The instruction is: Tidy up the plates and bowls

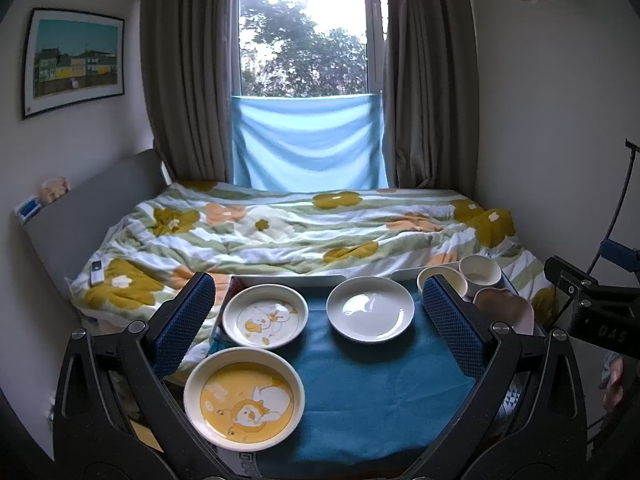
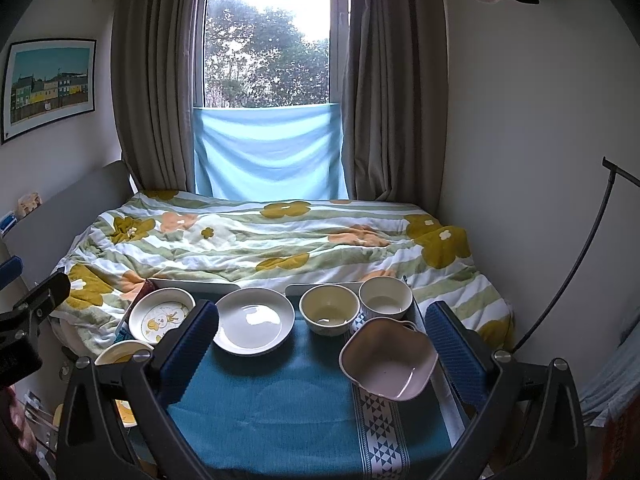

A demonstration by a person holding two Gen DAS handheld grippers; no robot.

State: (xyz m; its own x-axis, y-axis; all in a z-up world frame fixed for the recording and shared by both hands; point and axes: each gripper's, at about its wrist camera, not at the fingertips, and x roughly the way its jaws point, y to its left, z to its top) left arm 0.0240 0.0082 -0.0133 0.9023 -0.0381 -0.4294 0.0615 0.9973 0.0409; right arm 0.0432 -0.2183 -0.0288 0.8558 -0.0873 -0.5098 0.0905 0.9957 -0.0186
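Observation:
On the teal cloth (image 1: 360,392) lie a yellow cartoon plate (image 1: 244,398) nearest me, a white duck plate (image 1: 265,316) behind it and a plain white plate (image 1: 370,309) to the right. My left gripper (image 1: 318,324) hovers open over them, holding nothing. In the right wrist view the plain white plate (image 2: 254,321), a cream bowl (image 2: 329,309), a white bowl (image 2: 385,298) and a pink wavy bowl (image 2: 388,358) sit ahead. My right gripper (image 2: 322,346) is open and empty above the cloth (image 2: 272,412).
A bed with a floral quilt (image 2: 260,244) lies right behind the small table. Two grey trays (image 1: 286,281) stand at the table's far edge. Curtains and a window fill the back wall. A black lamp stand (image 2: 576,264) leans at the right.

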